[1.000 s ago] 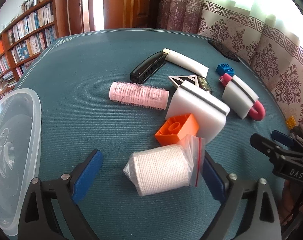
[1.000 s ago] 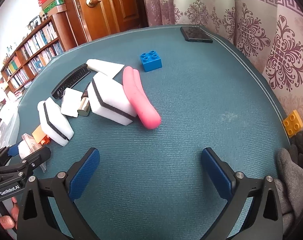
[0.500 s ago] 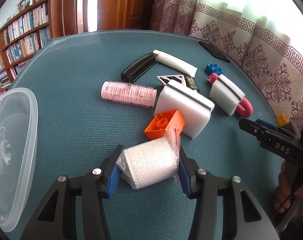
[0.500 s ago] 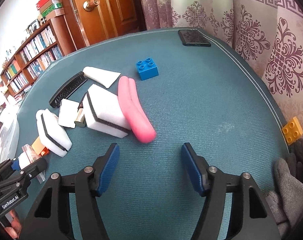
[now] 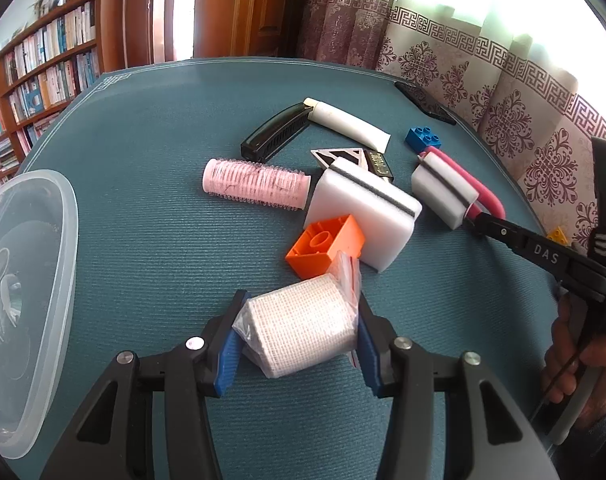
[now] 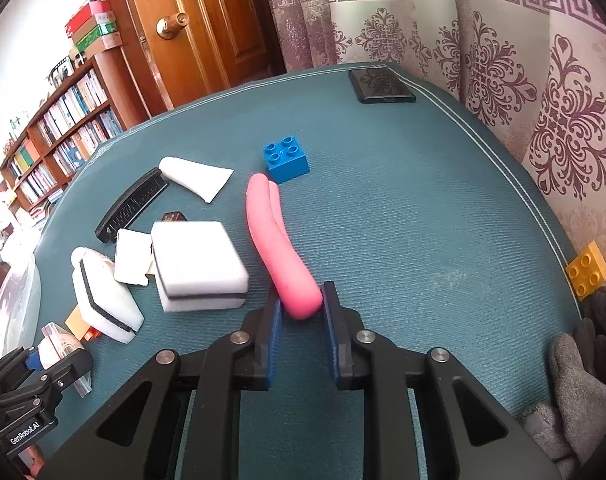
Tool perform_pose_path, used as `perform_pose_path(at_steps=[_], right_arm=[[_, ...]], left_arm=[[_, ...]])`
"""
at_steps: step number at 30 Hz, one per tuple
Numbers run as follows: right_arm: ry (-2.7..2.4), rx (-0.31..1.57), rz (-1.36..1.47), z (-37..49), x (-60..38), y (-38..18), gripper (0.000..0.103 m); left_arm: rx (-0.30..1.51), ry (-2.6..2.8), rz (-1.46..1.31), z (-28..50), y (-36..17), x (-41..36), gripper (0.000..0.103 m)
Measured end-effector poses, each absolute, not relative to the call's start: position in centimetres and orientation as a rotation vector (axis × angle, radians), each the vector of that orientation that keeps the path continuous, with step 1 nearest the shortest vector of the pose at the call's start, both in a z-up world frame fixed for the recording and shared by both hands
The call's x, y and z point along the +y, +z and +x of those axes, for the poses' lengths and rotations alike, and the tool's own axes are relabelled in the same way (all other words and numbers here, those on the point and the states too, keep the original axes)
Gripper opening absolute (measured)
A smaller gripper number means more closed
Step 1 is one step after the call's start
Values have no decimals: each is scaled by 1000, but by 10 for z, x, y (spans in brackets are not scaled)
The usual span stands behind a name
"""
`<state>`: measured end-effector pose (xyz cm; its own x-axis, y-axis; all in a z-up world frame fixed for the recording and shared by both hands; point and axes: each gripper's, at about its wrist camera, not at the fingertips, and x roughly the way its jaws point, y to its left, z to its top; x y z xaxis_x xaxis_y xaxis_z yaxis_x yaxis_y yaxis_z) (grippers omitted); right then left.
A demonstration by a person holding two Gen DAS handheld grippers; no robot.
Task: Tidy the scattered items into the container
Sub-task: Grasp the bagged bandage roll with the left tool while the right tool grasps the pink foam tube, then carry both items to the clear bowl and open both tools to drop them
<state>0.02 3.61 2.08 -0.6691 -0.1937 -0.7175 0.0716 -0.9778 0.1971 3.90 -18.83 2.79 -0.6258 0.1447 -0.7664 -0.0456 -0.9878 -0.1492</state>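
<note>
Scattered items crowd a teal table (image 5: 143,200), where the left gripper (image 5: 299,336) clamps a bagged gauze roll (image 5: 303,328) just in front of an orange brick (image 5: 323,244). Only the left wrist view shows the clear container (image 5: 43,300) clearly, at the table's left edge, and a pink hair roller (image 5: 255,180). From the right wrist, the right gripper (image 6: 301,312) pinches the near end of a folded pink foam tube (image 6: 279,248) beside a white sponge (image 6: 195,268), with a yellow brick (image 6: 587,276) at the table's right edge.
</note>
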Motion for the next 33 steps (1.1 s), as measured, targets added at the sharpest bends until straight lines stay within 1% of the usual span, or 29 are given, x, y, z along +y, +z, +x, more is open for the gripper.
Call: perform_pose_path(at_steps=[9, 17, 23, 28, 33], right_arm=[[-2757, -378, 1048, 19, 47, 57, 19], [-2690, -339, 931, 29, 7, 81, 18], [-2616, -354, 837, 36, -25, 104, 18], [-2509, -344, 779, 39, -63, 120, 18], [-2366, -344, 803, 38, -110, 123, 18]], left_arm=[[-199, 2765, -1246, 45, 45, -199, 54], [-245, 2878, -1180, 58, 64, -236, 54], [-301, 2981, -1148, 65, 76, -273, 54], [-345, 3058, -1163, 73, 76, -310, 54], [-405, 3131, -1199, 85, 71, -343, 54]])
